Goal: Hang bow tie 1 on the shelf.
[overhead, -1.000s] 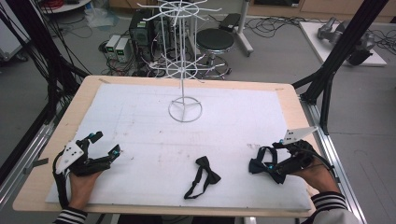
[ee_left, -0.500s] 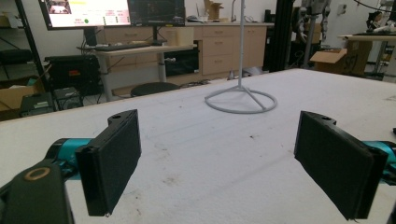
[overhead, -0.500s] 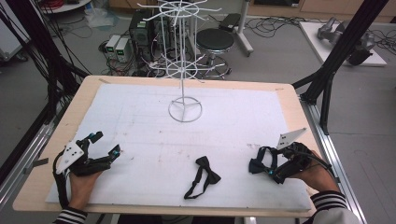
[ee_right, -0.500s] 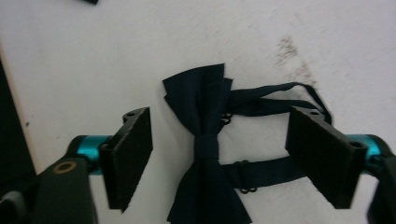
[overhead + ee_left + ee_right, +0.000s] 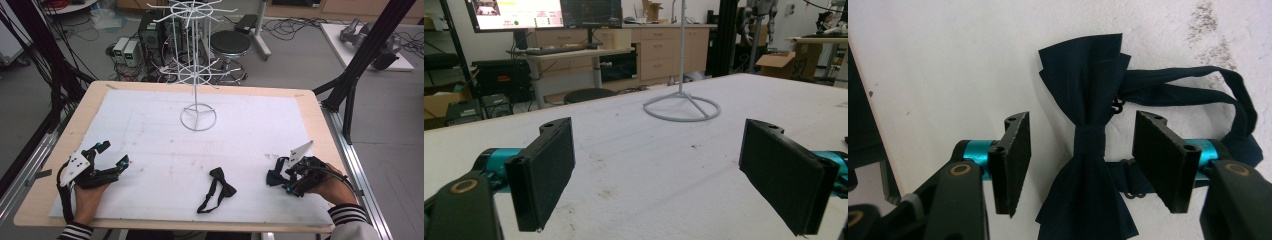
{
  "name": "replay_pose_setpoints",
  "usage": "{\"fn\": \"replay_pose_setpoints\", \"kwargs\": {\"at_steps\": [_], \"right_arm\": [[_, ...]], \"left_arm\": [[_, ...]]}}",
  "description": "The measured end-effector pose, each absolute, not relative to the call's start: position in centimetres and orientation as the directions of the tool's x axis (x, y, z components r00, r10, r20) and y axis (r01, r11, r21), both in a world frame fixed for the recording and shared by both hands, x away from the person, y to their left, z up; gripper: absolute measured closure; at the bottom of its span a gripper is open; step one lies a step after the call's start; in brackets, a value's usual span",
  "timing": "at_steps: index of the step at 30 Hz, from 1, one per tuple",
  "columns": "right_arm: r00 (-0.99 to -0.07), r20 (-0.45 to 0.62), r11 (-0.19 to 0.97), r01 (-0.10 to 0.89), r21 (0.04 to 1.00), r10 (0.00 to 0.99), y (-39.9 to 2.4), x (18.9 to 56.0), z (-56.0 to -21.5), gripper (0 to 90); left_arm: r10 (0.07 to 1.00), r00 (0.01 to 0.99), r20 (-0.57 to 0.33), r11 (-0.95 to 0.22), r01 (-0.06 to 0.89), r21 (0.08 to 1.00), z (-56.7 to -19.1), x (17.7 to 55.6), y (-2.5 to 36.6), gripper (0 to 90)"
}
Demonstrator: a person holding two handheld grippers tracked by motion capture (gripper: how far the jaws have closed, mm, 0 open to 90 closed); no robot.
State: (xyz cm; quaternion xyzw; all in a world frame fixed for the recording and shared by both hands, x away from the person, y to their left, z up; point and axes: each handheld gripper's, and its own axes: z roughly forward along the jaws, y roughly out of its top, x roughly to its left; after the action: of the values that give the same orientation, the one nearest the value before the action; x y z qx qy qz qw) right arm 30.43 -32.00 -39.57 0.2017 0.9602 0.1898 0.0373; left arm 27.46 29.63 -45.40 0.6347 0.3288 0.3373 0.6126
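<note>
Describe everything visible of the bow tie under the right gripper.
The dark navy bow tie looks like soft fabric: two fanned, pleated wings pinched by a narrow centre knot, with a thin strap looping off to one side and a small hook near the knot. It lies flat on the white table cover near the right edge. The right gripper straddles its knot, jaws just closing, pads not yet touching.

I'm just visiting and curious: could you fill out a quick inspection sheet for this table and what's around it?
Surface: white mat on a wooden table, faintly smudged.
Job's things: dark bow tie between the right claw pads, which have just been closing, not yet touching; second bow tie at the near edge; white wire rack at the far middle.
Clutter: nothing seen.
Grippers: left claw open, empty.
Cables: one trails from the right claw; many on the floor.
Surroundings: stool, computers, cabinets.
</note>
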Motion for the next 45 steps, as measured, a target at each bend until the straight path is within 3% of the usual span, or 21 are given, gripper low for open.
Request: {"fn": "replay_pose_setpoints", "kwargs": {"at_steps": [5, 10, 24, 33, 45], "right_arm": [[-0.916, 0.015, 0.847, 0.378, 0.373, 0.402, -31.9, 30.5, -39.7, 41.5], [-0.918, 0.017, 0.857, 0.376, 0.352, 0.395, -31.7, 30.6, -39.9, 48.9], [-0.918, 0.003, 0.875, 0.379, 0.301, 0.397, -31.5, 30.9, -40.4, 56.9], [-0.922, -0.005, 0.887, 0.371, 0.274, 0.387, -31.5, 31.0, -40.5, 72.9], [-0.918, -0.007, 0.881, 0.379, 0.283, 0.397, -31.3, 30.9, -40.4, 75.5]], "left_arm": [[0.83, 0.557, 0.027, -0.035, 0.004, 0.999, -45.4, 27.4, 29.6, 15.2], [0.831, 0.556, 0.026, -0.034, 0.004, 0.999, -45.4, 27.4, 29.6, 15.1], [0.83, 0.557, 0.026, -0.034, 0.004, 0.999, -45.4, 27.5, 29.6, 15.2], [0.83, 0.557, 0.025, -0.033, 0.004, 0.999, -45.4, 27.5, 29.6, 15.2], [0.831, 0.556, 0.027, -0.035, 0.004, 0.999, -45.4, 27.5, 29.6, 15.2]]}}
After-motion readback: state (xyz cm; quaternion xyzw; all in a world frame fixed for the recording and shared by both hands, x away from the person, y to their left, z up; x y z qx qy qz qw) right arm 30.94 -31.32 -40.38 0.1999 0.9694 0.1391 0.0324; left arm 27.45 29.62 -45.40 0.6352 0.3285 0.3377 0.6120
